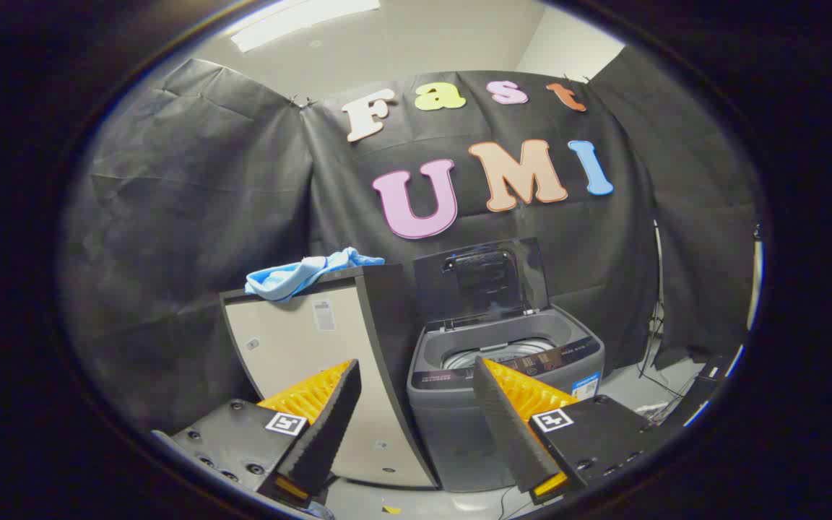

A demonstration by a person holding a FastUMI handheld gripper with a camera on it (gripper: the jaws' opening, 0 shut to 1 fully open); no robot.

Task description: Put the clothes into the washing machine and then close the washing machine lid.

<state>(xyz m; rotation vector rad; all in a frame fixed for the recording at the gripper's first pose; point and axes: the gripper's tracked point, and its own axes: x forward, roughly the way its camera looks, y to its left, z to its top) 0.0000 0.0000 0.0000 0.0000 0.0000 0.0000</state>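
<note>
Standing a little left of the frame's centre, a pale cabinet [300, 361] with a dark side panel is the biggest item, tilted by the lens so its top leans left. Just right of it, in the lower middle of the frame, sits the grey top-loading washing machine [459, 419]; its dark lid [484, 285] is raised upright at the back, leaving the drum opening [492, 354] facing up. The blue clothes [308, 274] lie bunched on the cabinet's top, above and left of centre, their long axis running left to right, with one end drooping over the cabinet's front-left edge and the other pointing toward the lid. At the bottom of the frame the claw [416, 379] is released, its two fingers spread wide and holding nothing, the cabinet's dark edge and the washer's front showing between them.
</note>
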